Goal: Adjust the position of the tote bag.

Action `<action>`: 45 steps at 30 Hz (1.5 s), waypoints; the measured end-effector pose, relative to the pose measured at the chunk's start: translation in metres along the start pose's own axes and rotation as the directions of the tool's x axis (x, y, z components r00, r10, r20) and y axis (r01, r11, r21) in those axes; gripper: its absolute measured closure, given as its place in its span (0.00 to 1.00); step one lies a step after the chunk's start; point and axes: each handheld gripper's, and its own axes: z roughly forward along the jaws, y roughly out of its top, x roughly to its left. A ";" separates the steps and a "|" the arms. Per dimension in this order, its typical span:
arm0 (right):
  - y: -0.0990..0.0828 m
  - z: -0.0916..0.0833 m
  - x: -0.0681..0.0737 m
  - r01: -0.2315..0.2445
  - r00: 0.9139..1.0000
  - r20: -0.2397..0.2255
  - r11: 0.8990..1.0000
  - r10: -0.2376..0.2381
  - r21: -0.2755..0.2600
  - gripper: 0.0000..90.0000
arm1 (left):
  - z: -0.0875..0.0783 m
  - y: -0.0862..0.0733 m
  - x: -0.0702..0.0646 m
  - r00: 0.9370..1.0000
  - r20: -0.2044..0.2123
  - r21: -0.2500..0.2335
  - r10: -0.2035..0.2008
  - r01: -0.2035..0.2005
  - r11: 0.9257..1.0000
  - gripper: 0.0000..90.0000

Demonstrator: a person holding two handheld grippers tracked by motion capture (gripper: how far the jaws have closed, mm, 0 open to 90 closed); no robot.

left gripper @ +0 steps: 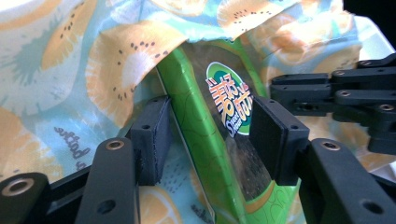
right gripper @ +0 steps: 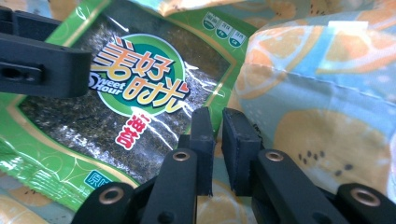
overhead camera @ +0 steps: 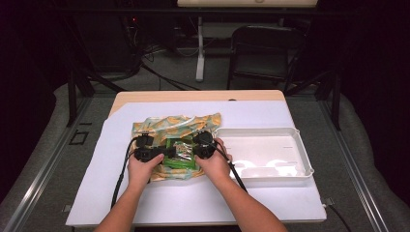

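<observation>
Green seaweed packet (right gripper: 121,107) (label readable) — white tray (overhead camera: 263,153) beside it.

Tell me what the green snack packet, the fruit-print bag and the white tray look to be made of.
Snack packet: thin glossy plastic film, judging by the bright glare streaks and a clear window showing dark seaweed.
Fruit-print bag: probably a soft coated fabric or laminated sheet; it folds and creases with a faint sheen.
White tray: likely rigid moulded plastic, smooth with rounded rims and shiny spots.
</observation>
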 end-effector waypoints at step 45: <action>-0.039 -0.102 -0.041 0.067 0.997 -0.019 0.973 -0.073 -0.223 0.65 | -0.004 -0.002 -0.018 1.000 0.015 -0.036 0.004 -0.003 0.999 0.67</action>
